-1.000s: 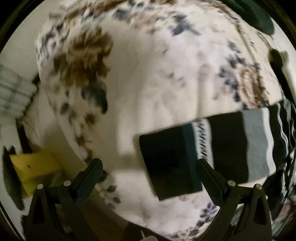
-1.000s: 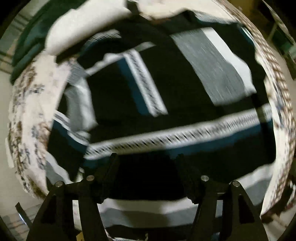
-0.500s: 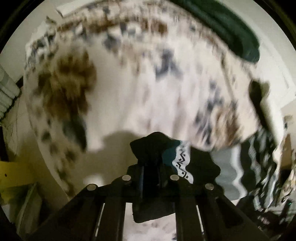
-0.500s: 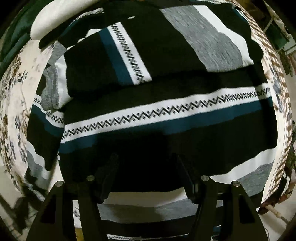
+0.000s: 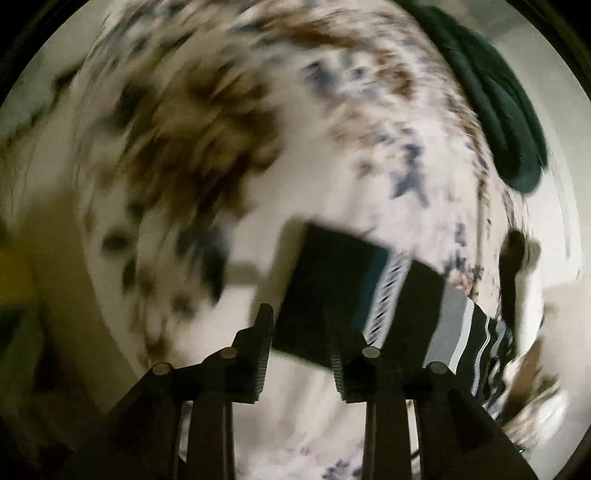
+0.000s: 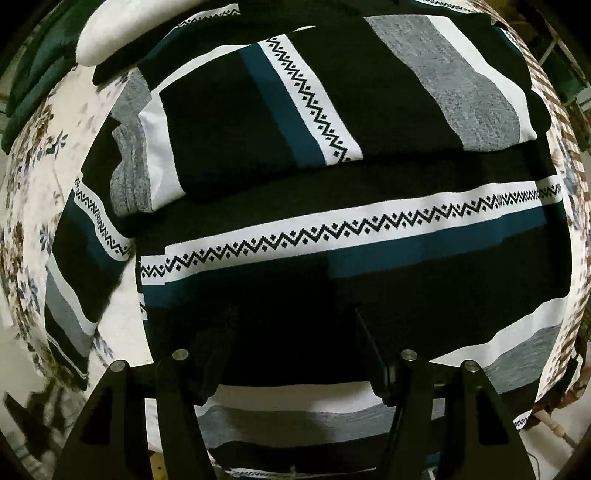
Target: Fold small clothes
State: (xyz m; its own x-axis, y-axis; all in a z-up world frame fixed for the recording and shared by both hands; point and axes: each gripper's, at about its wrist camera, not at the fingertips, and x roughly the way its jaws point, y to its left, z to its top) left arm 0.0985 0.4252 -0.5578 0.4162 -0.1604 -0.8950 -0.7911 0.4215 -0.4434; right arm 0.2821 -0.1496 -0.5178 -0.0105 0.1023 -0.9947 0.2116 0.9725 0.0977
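Note:
A striped sweater (image 6: 351, 229), black with white zigzag, teal and grey bands, lies on a floral bedsheet (image 6: 29, 177). One sleeve (image 6: 295, 96) is folded across its upper body. My right gripper (image 6: 291, 354) hovers open just above the sweater's lower body. In the left wrist view the other sleeve (image 5: 354, 291) lies stretched out flat on the floral bedsheet (image 5: 332, 155). My left gripper (image 5: 299, 354) is open just above the sleeve's cuff end, holding nothing. That view is blurred by motion.
A dark green folded cloth (image 5: 495, 96) lies at the bed's far edge, also in the right wrist view (image 6: 33, 74). A white pillow-like item (image 6: 122, 29) lies beside the sweater's top. The bed edge drops off at the left (image 5: 48, 258).
My left gripper was shut on the sleeve's cuff half a second ago; now it has opened and the sleeve lies flat. My right gripper stayed open and lowered slightly over the sweater.

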